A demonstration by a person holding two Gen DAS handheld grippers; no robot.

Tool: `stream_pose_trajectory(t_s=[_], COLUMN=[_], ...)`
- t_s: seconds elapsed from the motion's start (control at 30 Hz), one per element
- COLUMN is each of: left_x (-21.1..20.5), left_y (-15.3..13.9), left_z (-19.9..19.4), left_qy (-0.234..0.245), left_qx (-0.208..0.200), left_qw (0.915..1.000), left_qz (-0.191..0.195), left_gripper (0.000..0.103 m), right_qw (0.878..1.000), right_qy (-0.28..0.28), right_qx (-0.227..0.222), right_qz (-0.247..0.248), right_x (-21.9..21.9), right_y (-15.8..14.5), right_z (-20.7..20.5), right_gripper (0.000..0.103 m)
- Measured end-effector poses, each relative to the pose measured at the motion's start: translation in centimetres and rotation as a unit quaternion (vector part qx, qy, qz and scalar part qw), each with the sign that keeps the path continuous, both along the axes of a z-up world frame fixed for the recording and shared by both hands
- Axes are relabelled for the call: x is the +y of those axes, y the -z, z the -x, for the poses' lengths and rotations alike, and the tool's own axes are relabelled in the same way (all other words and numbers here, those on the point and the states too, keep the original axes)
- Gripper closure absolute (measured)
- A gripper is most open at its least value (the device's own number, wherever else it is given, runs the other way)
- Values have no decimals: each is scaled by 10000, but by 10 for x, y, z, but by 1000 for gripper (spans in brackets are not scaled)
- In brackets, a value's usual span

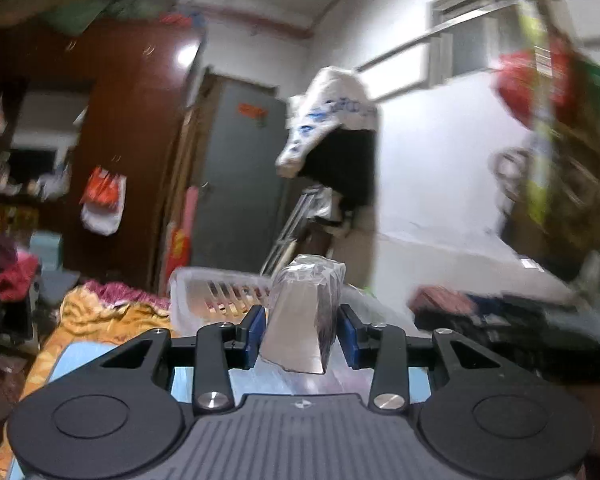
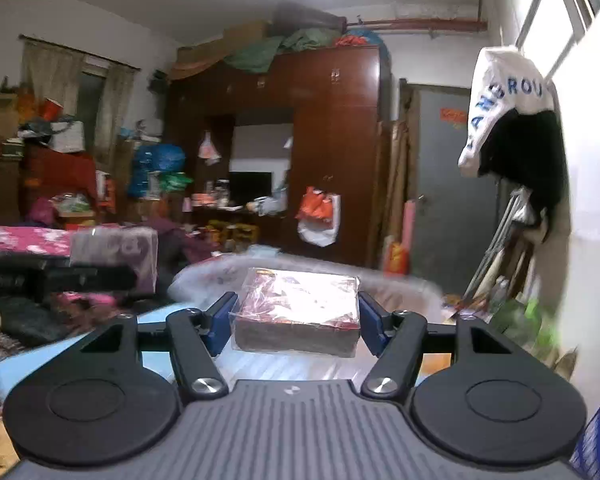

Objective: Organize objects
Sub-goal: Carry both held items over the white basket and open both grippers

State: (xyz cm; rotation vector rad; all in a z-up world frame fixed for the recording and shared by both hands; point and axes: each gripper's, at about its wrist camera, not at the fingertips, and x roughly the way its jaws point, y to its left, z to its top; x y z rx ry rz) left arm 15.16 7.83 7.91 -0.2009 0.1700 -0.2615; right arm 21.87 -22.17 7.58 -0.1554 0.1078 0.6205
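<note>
Nearest on the left side, the left gripper [image 1: 305, 325] has its blue pads narrowed onto a silver, plastic-wrapped packet [image 1: 305, 312] standing upright between them, each pad pressing a side. Just behind the packet sits a white plastic basket with slotted walls [image 1: 220, 294], on a bed beside an orange crumpled blanket [image 1: 96, 320]; what lies inside the basket I cannot tell from this side.

Over on the right, the right gripper [image 2: 298, 322] is spread wider, its pads clamped on the two ends of a flat, dark red box wrapped in clear film [image 2: 298, 320], held level above the same white basket's blurred rim [image 2: 400, 286]. The basket's contents are hidden behind the box.

Only the right view catches the other gripper's black arm [image 2: 60, 278] with its purple-grey wrapped packet [image 2: 116, 256] at the left edge, and the dark wooden wardrobe [image 2: 332, 140] sharply. A white printed bag hanging on the wall [image 1: 328, 116] appears in both.
</note>
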Motion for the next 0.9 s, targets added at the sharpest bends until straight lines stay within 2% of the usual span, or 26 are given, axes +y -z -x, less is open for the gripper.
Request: stream_pose_trajectory(t_s=[0.1,0.2,0.23,0.27,0.3,0.33,0.37,0.4,0.47,0.53,0.6,0.67,0.77,0.83,0.9], left_x=[-4,-10,-12,-16,-18,-22,-24,-26,-27,-25,-24,-23,-29,-31,-31], left_y=[-21,-18,-15,-11,-7,-4,-3,-3,-6,-6,0,19,58,78,97], left_z=[-52,-86,-94,-102,-107,-110,-111,-111,-95,-59,-15,28,74,88,96], left_qy=[-298,-495,-539,-541,-605,-729,-793,-772,-627,-621,-483,-342,-403,-414,-404], left_qx=[271,621,711,791,853,904,977,1064,936,528,200,-16,-146,-139,3], left_qw=[9991,9968,9960,9954,9945,9931,9918,9909,9930,9960,9978,9985,9981,9984,9985], left_qz=[-96,-16,12,0,-59,-145,-232,-292,-358,-360,-401,-426,-454,-362,-366], left_gripper=[60,57,53,36,26,25,25,25,25,25,17,14,14,14,14], right_qw=[9996,9983,9981,9980,9978,9973,9974,9977,9977,9972,9970,9977,9982,9981,9970], right_qy=[180,325,302,301,330,341,361,376,325,339,330,149,142,167,62], right_qx=[100,318,383,421,463,522,506,469,495,561,644,629,586,559,732], right_qz=[170,365,380,355,355,388,367,311,320,352,288,189,9,-174,-239], right_x=[16,27,28,29,28,27,24,22,14,4,-14,-36,-59,-69,-68], right_y=[-13,-10,-8,-5,-3,-2,-1,1,2,2,8,19,43,63,85], right_z=[-42,-72,-76,-80,-82,-83,-80,-76,-60,-44,-18,14,56,81,98], right_gripper=[37,37,36,35,24,11,2,0,0,0,0,0,0,0,0])
